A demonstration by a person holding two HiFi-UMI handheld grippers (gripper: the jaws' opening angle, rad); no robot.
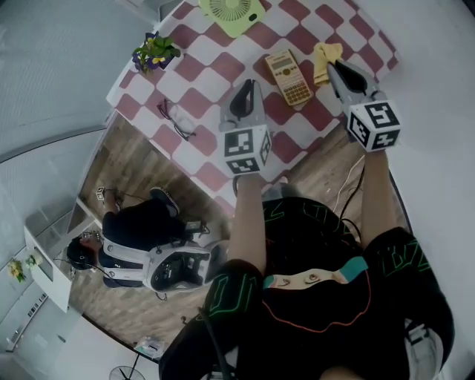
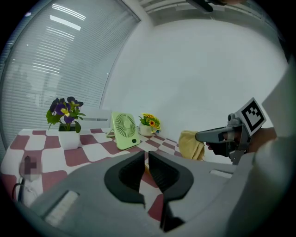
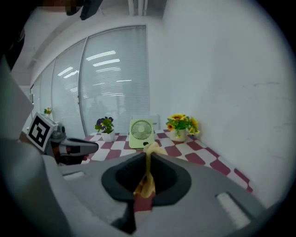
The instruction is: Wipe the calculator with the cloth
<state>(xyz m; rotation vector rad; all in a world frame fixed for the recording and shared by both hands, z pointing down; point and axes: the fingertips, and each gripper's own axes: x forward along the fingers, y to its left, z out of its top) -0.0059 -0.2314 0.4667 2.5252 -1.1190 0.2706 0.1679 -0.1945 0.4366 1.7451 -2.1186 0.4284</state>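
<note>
Checkered table [image 1: 194, 70] in the head view carries the calculator [image 1: 289, 76] between both tools; in their own views the left gripper [image 2: 145, 157] is nearly closed and empty, while the right gripper [image 3: 147, 159] pinches the cloth [image 3: 145, 185] by a thin fold that could slip mid-wipe.

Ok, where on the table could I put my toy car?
Bare tablecloth lies between the flower pot and the fan, and between the glasses and the left hand-held gripper. It is crowded around the calculator, cloth and right hand-held gripper.
</note>
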